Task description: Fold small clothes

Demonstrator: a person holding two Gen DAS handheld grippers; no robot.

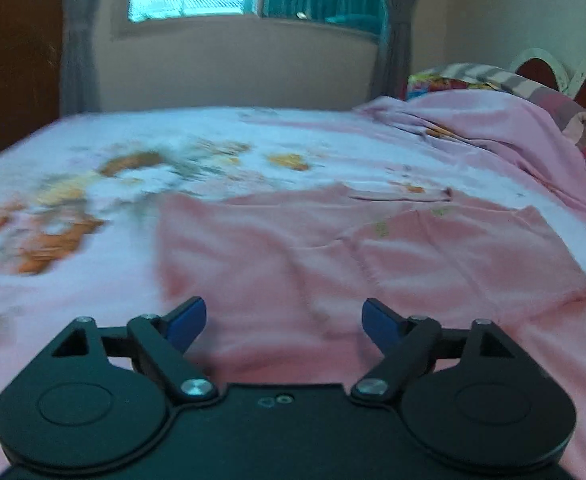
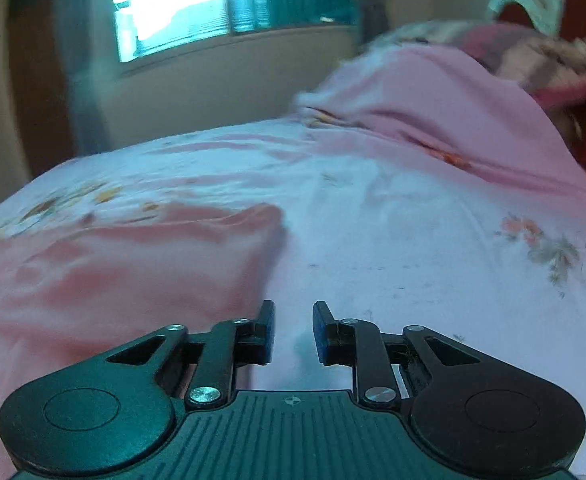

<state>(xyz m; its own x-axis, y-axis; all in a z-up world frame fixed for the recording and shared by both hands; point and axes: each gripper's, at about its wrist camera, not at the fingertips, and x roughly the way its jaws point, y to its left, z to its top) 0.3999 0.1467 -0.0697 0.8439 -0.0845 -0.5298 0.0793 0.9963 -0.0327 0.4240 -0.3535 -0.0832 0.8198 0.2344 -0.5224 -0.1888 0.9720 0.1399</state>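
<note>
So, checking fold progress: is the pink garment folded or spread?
Mostly spread: the pink garment lies flat and wide on the bedsheet, rumpled, with one flap overlapping; no neat fold shows.

Wide bed (image 1: 253,136) under a pale floral-print sheet.
Spread flat on it: 1 salmon-pink cloth garment (image 1: 333,256); heaped at the head end, a lilac-pink blanket (image 1: 493,128) and striped pillows (image 1: 533,84).

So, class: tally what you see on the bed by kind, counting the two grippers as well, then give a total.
Pink garment: 1
Pink blanket: 1
Pillows: cannot tell; piled and blurred, counted as 1 heap
Grippers: 2, left gripper, right gripper
Total: 5
</note>
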